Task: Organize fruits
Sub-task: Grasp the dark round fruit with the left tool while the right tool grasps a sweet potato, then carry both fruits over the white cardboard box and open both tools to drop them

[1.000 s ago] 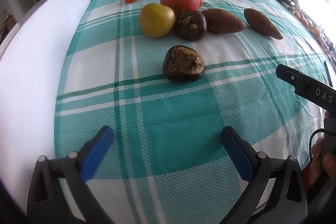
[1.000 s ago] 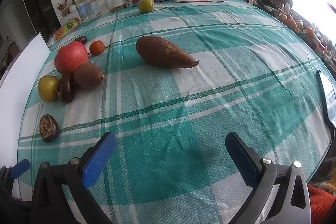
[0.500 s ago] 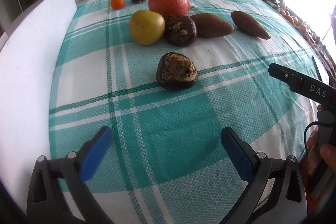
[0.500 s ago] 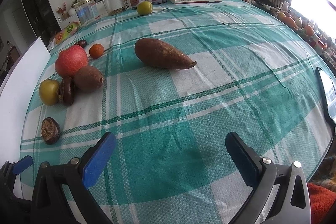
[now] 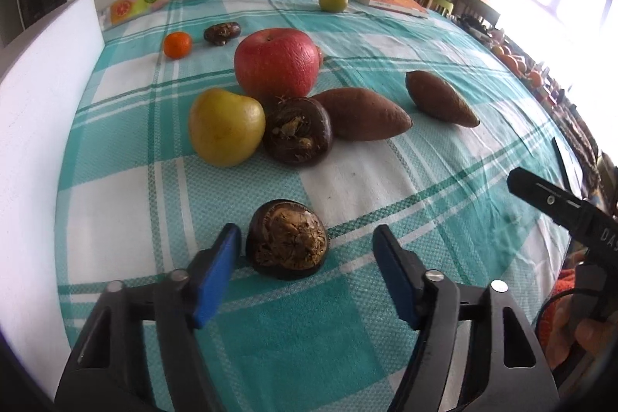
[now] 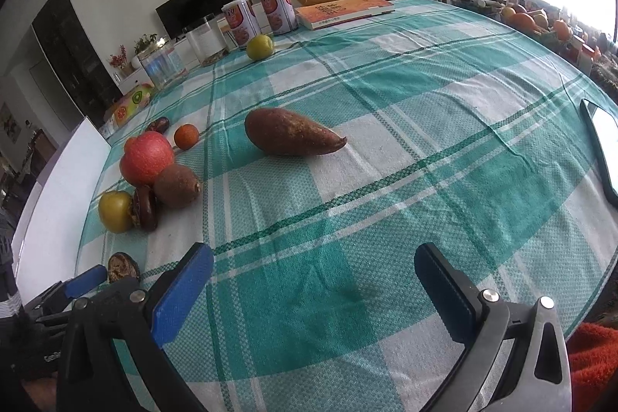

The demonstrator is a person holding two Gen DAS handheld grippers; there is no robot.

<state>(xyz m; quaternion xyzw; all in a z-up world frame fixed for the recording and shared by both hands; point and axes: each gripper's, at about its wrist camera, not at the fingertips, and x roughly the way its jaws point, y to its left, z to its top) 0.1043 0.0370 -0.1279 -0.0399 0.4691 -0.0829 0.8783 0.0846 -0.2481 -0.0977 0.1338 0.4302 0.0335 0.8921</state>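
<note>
Chestnut [image 5: 286, 243] time: the left claw [image 5: 305, 257] is down on the desk [image 5: 444, 157] with its jaws straddling the nearest dark, rough-topped water chestnut. They have just been closing in, yet the grip is not made. The left pad [image 5: 216, 273] sits just beside the chestnut's flank, maybe brushing it, while the right pad stands clear with cloth showing between. So call it released, on the brink of a clench.

Advice for a clean pick: centre first. The chestnut lies off toward the left pad, so a straight squeeze would likely shove it sideways across the checked cloth before the far pad arrives. Nudge the claw a touch to the left, keep the pads low on the rounded sides rather than up on the crumbly top, and close gently; it looks hard and squat, so it may squirt out if pinched high.

Beyond it the group waits: yellow apple [image 5: 226, 126] touching a second chestnut [image 5: 297, 130], red apple [image 5: 276, 62] behind, two sweet potatoes [image 5: 361, 114] to the right. Plenty of room, no need to rush.

Over on the other side, the right claw [image 6: 313, 292] hangs wide and empty above bare cloth, well apart from everything.
</note>
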